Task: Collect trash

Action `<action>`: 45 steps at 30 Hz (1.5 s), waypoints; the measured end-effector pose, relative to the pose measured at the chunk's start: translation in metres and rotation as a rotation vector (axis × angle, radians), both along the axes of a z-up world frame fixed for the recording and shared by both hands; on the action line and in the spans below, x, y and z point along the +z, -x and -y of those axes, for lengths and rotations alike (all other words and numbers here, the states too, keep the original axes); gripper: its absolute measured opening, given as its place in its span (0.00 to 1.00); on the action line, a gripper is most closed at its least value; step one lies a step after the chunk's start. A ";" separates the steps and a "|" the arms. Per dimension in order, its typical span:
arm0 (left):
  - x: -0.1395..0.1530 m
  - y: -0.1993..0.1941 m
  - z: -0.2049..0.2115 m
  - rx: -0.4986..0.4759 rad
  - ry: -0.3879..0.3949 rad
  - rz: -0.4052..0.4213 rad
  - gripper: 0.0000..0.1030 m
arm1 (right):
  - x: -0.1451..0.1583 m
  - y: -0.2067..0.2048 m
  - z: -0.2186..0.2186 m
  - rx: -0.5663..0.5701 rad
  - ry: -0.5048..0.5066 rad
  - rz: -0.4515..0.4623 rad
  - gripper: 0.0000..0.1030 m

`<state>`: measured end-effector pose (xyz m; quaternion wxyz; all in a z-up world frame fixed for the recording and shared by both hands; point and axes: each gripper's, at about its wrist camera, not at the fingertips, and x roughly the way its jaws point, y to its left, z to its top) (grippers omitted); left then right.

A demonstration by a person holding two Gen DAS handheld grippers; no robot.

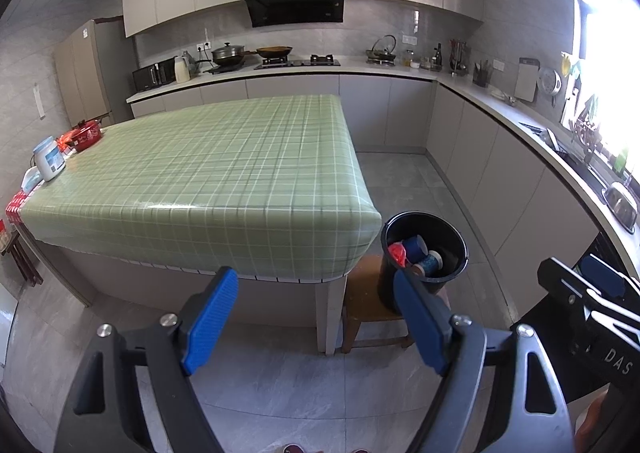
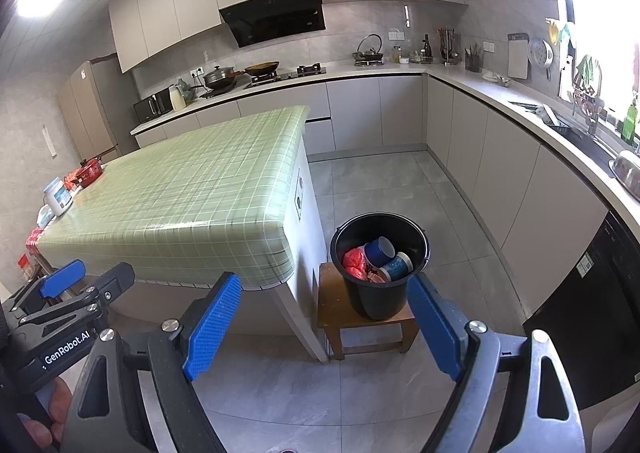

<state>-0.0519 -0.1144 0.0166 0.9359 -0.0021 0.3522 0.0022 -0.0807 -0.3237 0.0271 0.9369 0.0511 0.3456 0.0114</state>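
A black bucket (image 1: 424, 249) (image 2: 380, 265) stands on a small wooden stool (image 1: 364, 309) (image 2: 360, 325) beside the table's near right corner. Inside lie two blue paper cups (image 2: 380, 247) (image 1: 416, 247) and red crumpled trash (image 2: 354, 261) (image 1: 398, 253). My left gripper (image 1: 316, 293) is open and empty, held in the air before the table's front edge. My right gripper (image 2: 324, 297) is open and empty, in front of the bucket and stool. Each gripper shows at the edge of the other's view: the right one (image 1: 592, 293), the left one (image 2: 72, 293).
The table with a green checked cloth (image 1: 208, 177) (image 2: 188, 197) carries a white jar (image 1: 49, 159) and a red pot (image 1: 86, 135) at its far left. Kitchen counters (image 1: 500, 105) run along the back and right. Grey tiled floor (image 2: 392, 189) lies between.
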 end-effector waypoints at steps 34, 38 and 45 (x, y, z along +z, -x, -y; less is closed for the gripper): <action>0.003 0.005 0.007 -0.013 0.021 -0.019 0.79 | -0.007 0.002 0.000 -0.005 -0.002 -0.005 0.84; 0.001 0.006 0.008 -0.022 0.033 -0.027 0.79 | -0.009 0.005 0.003 -0.007 -0.002 -0.004 0.84; 0.005 0.011 0.011 -0.065 0.045 0.014 0.79 | -0.013 0.010 0.010 -0.021 -0.012 -0.008 0.84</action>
